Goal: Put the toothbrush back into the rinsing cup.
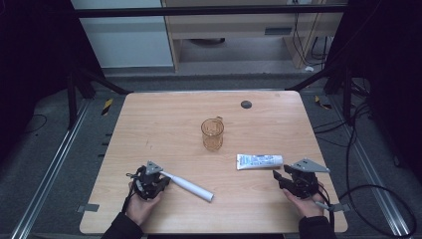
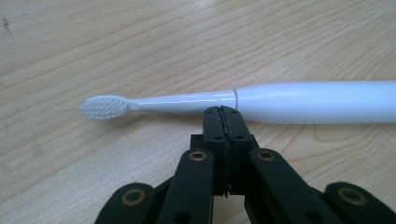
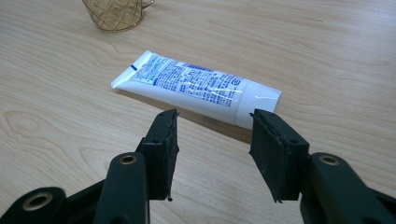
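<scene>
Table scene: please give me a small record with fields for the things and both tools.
table: light wood
toothbrush: white, lying flat, before left tool
toothpaste tube: white, blue print, lying flat
cup: amber glass, upright, mid-table
left tool: shut, empty, beside toothbrush neck
right tool: open, near tube's cap end, not touching

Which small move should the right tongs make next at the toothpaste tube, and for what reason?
Probably ease the right tongs forward until the pads straddle the toothpaste tube, then close. The jaws stand open just short of the tube's cap end, nothing between them, and the tube lies flat on the table. The left tongs are shut beside the toothbrush, holding nothing.
</scene>
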### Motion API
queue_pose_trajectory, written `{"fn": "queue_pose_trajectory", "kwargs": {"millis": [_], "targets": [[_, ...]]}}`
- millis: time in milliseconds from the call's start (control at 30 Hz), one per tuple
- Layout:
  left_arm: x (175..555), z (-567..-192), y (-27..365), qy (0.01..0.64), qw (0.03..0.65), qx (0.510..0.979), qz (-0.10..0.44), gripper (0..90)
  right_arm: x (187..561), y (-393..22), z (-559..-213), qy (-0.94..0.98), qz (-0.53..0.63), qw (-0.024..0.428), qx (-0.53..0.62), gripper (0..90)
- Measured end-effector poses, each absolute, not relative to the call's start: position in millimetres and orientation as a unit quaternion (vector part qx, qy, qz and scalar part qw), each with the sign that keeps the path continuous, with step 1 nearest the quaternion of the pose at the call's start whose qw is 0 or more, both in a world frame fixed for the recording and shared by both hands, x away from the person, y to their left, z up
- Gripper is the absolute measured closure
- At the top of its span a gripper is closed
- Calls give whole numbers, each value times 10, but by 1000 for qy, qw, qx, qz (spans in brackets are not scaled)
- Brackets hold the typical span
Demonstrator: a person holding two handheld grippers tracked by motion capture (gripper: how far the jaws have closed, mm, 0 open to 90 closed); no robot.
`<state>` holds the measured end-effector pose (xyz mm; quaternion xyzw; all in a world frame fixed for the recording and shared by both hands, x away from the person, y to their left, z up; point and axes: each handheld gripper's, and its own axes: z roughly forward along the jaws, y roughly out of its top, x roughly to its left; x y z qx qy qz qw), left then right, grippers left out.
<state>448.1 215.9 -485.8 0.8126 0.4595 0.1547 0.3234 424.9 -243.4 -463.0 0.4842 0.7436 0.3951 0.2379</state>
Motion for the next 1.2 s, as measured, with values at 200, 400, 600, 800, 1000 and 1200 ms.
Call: {"fn": "queue_pose_trajectory", "kwargs": {"millis": [200, 400, 600, 800, 1000, 1200], "targets": [[4522, -4867, 2153, 462, 323, 811, 156, 895, 4250, -2429, -4630, 743, 395, 236, 485, 514], [4553, -4859, 2141, 464, 325, 809, 157, 895, 4254, -2428, -4634, 744, 395, 236, 485, 514], [4596, -4867, 2085, 460, 322, 812, 159, 895, 4253, -2428, -4632, 744, 395, 235, 485, 514], [4657, -4865, 2022, 458, 324, 812, 160, 895, 4256, -2430, -4631, 745, 397, 232, 484, 514], [4695, -4868, 1983, 457, 325, 813, 159, 896, 4259, -2432, -4630, 745, 397, 232, 483, 514], [4718, -4870, 1973, 456, 324, 814, 157, 896, 4260, -2430, -4629, 745, 397, 232, 483, 514]]}}
